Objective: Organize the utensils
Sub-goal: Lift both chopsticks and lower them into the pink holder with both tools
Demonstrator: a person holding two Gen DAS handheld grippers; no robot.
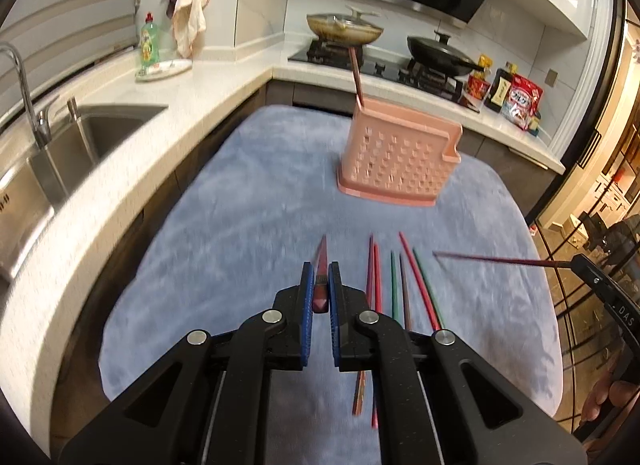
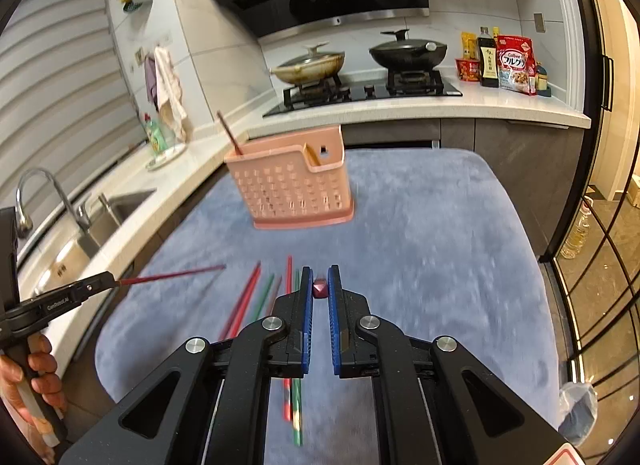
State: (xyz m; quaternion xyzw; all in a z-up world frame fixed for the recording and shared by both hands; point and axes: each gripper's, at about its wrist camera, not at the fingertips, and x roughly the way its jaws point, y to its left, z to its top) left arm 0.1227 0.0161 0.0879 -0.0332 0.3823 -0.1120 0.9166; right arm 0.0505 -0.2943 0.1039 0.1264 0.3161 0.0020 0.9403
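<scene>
- We see our left gripper (image 1: 320,279), black plastic arms with ribbed blue pads, its jaws clamped on a slim dark-red chopstick (image 1: 321,265) held clear of the surface.
- Our right gripper (image 2: 319,283), of the same build, has its jaws closed on a second maroon chopstick (image 2: 320,289), seen end-on as a faceted square tip; from the left wrist it shows as a long thin rod (image 1: 496,259).
- Loose red, green and brown chopsticks (image 1: 400,285) lie roughly parallel on the fuzzy blue-grey cloth (image 1: 240,225) covering the surface, just beneath both grippers.
- A pink perforated plastic utensil basket (image 1: 394,157) stands upright farther back on the cloth, one brown chopstick (image 1: 356,77) leaning out of its left end.
- Beyond, on the white stone counter (image 2: 520,105), a red cereal bag (image 2: 516,65) reads "Calbee" with Japanese script.
- The left gripper's arm, seen from the right wrist, carries white lettering too blurred for us to read with certainty.
- A bare hand (image 2: 40,377) wraps that gripper's handle.
</scene>
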